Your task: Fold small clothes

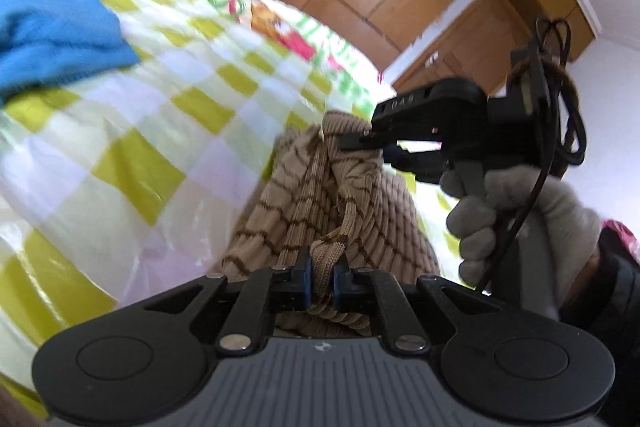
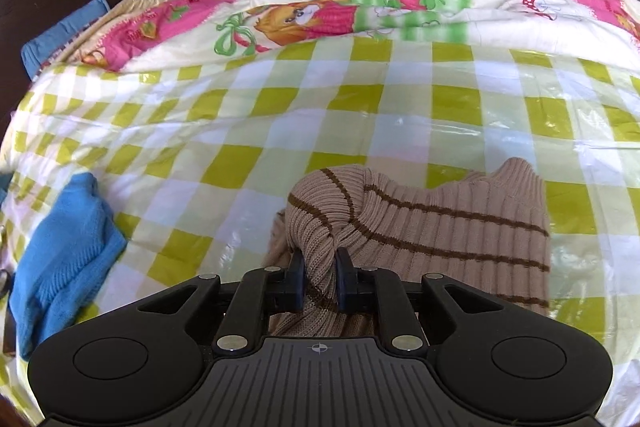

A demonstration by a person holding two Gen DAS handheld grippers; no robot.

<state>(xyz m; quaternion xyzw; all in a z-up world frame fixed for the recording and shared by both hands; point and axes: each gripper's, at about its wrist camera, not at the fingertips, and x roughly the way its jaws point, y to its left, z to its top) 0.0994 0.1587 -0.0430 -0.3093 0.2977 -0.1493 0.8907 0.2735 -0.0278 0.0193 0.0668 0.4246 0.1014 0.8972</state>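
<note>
Both claws pinch a tan ribbed sweater [image 2: 440, 223] over the checked bed cover [image 2: 280, 115].

The sweater is beige rib-knit with thin brown stripes, bunched and creased, part of it lying on the green-and-white cover toward the bed's near edge. The left claw [image 1: 322, 281] is narrow, clamped on a rolled fold of the knit. The right claw [image 2: 319, 281] grips a gathered wad of it, a gloved hand [image 1: 520, 223] on its handle. A blue garment [image 2: 60, 251] lies at the cover's left edge.
</note>
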